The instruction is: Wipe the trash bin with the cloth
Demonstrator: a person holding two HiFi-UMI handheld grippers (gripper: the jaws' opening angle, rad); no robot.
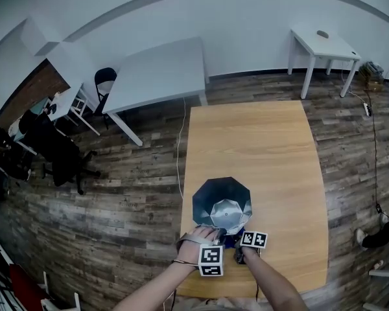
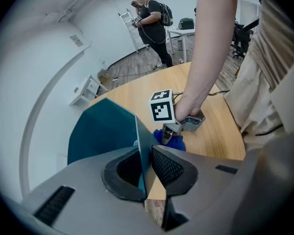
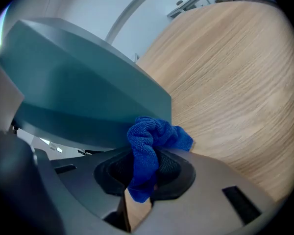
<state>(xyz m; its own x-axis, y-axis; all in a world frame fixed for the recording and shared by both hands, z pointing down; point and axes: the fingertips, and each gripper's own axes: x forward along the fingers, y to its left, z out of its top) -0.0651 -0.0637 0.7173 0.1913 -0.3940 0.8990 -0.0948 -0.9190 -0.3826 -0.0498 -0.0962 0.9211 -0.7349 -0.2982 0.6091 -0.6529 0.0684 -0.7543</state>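
Observation:
A dark teal trash bin (image 1: 222, 199) with a silvery inside stands near the front edge of the wooden table (image 1: 259, 141). My left gripper (image 1: 215, 232) is shut on the bin's near wall (image 2: 137, 136), which runs straight down between its two pads. My right gripper (image 1: 237, 243) is shut on a crumpled blue cloth (image 3: 149, 148). It holds the cloth low against the outside of the bin (image 3: 88, 92), just above the tabletop. The left gripper view also shows the right gripper (image 2: 172, 130) with the blue cloth (image 2: 170, 139) beside the bin's base.
A grey table (image 1: 159, 73) and a black chair (image 1: 104, 80) stand behind on the left, a small white table (image 1: 324, 44) at the back right. A person (image 2: 152, 23) stands far off by a ladder. The wooden tabletop stretches away beyond the bin.

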